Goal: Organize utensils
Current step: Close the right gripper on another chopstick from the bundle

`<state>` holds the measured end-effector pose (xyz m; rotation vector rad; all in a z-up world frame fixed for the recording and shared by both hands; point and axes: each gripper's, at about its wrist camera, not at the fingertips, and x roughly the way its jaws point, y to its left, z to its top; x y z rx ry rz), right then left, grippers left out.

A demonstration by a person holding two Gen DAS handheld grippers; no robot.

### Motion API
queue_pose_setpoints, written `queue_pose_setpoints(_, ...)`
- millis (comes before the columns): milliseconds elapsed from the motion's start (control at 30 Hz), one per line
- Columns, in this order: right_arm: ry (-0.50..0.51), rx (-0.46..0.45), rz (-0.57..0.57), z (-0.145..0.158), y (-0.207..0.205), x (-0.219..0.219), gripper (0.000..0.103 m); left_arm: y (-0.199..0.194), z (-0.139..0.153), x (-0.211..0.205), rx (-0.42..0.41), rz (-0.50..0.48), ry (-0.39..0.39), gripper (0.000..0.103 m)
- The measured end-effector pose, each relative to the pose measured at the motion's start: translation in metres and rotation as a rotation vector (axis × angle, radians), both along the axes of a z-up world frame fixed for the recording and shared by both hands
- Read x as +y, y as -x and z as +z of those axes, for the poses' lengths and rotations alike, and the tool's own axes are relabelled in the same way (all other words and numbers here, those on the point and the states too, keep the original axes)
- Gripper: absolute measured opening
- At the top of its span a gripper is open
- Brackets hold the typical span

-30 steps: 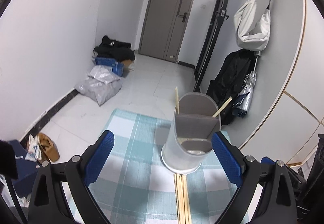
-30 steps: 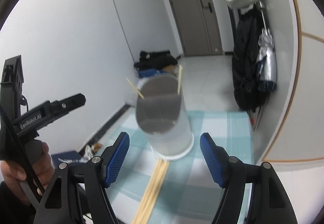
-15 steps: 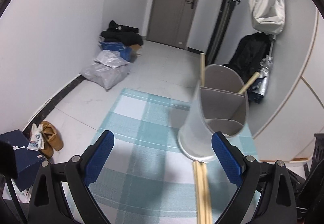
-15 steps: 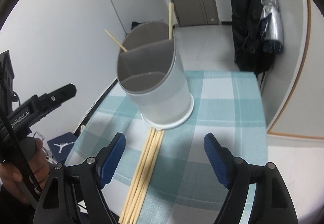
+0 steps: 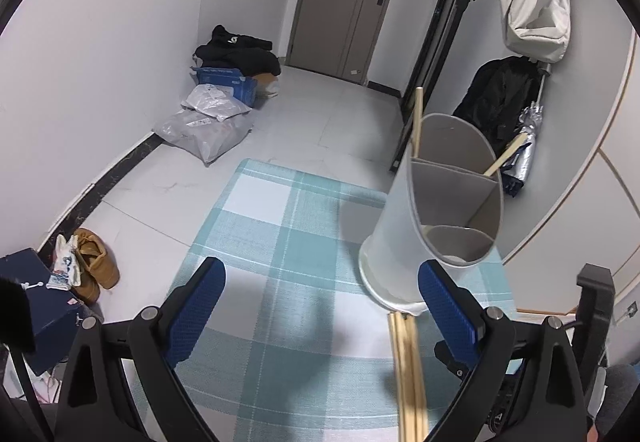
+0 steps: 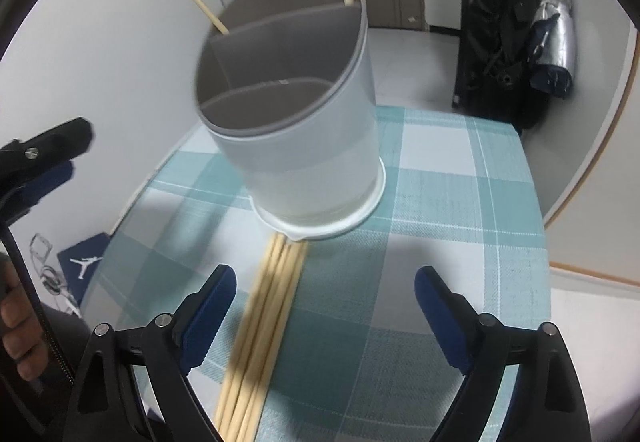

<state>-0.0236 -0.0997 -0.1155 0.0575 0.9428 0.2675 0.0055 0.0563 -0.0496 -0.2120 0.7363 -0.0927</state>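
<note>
Left gripper [image 5: 320, 298] hangs over the checked cloth w/ jaws wide apart, nothing between the blue pads. It sits left of the action; in the left wrist view the holder [image 5: 436, 218] is off toward its right finger. The person's hand [image 6: 16, 330] shows at the left edge of the right wrist view.

Moving right: chopsticks [image 6: 260, 330], a loose bundle of pale wooden sticks, lie flat on the table [image 6: 460, 202], far ends tucked against the holder's base. The holder [image 6: 296, 122], a grey-white two-compartment cup, stands upright; two sticks already lean in its rear compartment, front one looks empty.

Right gripper [image 6: 324, 302] points down at the bundle. Its jaws have just been opening and stand wide, the sticks btwn them nearer the left pad, not touched.

Handling, as a guess: sticks are light, stiff, smooth, so they'll roll and fan out if pinched unevenly. Best hold is prob. across the bundle near its middle, pads square to the sticks, taking only a few at once. Low profile on the cloth means fingertips must come right down. The holder looks light and tall; a knock could tip it.
</note>
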Motion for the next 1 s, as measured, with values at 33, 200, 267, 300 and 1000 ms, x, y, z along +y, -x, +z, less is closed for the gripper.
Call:
queue_pose_setpoints(33,-0.002,0.022,-0.004,-0.003,-0.003,0.001,0.091,-0.001,-0.001,0.000,0.004,0.001,-0.009,0.096)
queue_pose_setpoints(200,0.047,0.087,-0.014,-0.018,-0.013,0.004,0.090,-0.005,-0.004,0.009,0.035,0.015,0.008,0.096)
queue_pose_setpoints(267,0.055,0.095,-0.020,-0.021,-0.015,0.003,0.085,-0.007,-0.007,0.012,0.054,0.023,0.015,0.096)
queue_pose_setpoints(300,0.055,0.098,-0.022,-0.022,-0.015,0.003,0.083,-0.008,-0.007,0.014,0.056,0.029,0.017,0.096)
queue_pose_setpoints(1000,0.110,0.131,0.052,-0.028,-0.017,0.022,0.040,-0.015,-0.016,0.025,0.136,0.055,0.024,0.096)
